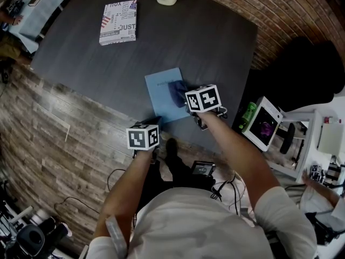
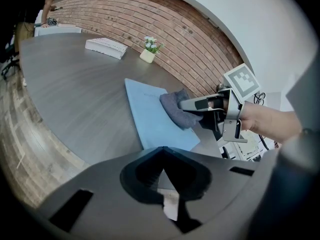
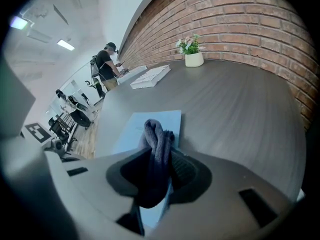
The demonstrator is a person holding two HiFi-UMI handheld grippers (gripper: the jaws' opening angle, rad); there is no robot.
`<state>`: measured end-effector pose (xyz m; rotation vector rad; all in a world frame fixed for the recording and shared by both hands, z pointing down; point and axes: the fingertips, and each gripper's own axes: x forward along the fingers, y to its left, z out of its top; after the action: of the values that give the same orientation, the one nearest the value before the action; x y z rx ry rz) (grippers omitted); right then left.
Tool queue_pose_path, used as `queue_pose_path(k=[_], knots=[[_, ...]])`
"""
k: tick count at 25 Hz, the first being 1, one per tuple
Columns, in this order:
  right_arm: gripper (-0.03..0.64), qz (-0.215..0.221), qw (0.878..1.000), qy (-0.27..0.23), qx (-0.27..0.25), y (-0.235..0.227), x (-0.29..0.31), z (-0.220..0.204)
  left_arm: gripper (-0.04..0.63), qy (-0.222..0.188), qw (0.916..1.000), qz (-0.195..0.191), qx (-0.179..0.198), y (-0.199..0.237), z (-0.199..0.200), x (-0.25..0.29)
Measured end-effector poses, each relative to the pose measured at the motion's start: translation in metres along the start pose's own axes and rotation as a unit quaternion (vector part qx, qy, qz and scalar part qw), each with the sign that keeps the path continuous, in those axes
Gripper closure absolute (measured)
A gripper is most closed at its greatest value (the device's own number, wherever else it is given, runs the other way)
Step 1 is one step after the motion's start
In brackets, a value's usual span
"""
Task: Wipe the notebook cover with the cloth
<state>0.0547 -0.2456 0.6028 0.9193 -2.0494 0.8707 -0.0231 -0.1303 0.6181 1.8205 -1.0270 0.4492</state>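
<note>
With the right gripper [image 3: 159,156] jaws clenched on the cloth [image 3: 156,134], press it flat and sweep across the notebook [image 3: 132,129] beneath them (left gripper [image 2: 160,151] jaws closed at its near edge, seemingly steadying it).

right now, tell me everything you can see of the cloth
The cloth is dark grey-blue, soft and knit-looking, bunched into thick folds rather than spread flat. The right gripper is shut on its middle, so a folded hump sticks out past the jaws and the rest hangs back between them. The hump appears to rest on the light blue notebook, near the cover's right edge in the head view. The notebook lies flat on the dark table.
</note>
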Motion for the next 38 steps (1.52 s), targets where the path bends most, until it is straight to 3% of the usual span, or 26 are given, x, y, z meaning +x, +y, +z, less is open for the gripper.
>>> queue_pose_path(k=[12,22,29,38], knots=[[0.514,-0.043,0.999,0.003,-0.003,-0.027,-0.013,-0.005,0.588,-0.001,1.0,0.002,0.003,0.0,0.0,0.0],[0.526,-0.105,0.994,-0.016,-0.013,-0.052,-0.047,0.004,0.588,0.001,0.9999,0.003,0.014,-0.003,0.001,-0.006],[0.526,-0.083,0.996,-0.042,-0.012,-0.028,-0.058,0.013,0.587,-0.025,0.9996,-0.005,0.008,-0.005,0.006,-0.027],[0.526,-0.027,0.999,-0.04,-0.021,0.032,-0.042,0.01,0.586,-0.04,0.9992,0.003,0.003,0.005,0.001,-0.057]])
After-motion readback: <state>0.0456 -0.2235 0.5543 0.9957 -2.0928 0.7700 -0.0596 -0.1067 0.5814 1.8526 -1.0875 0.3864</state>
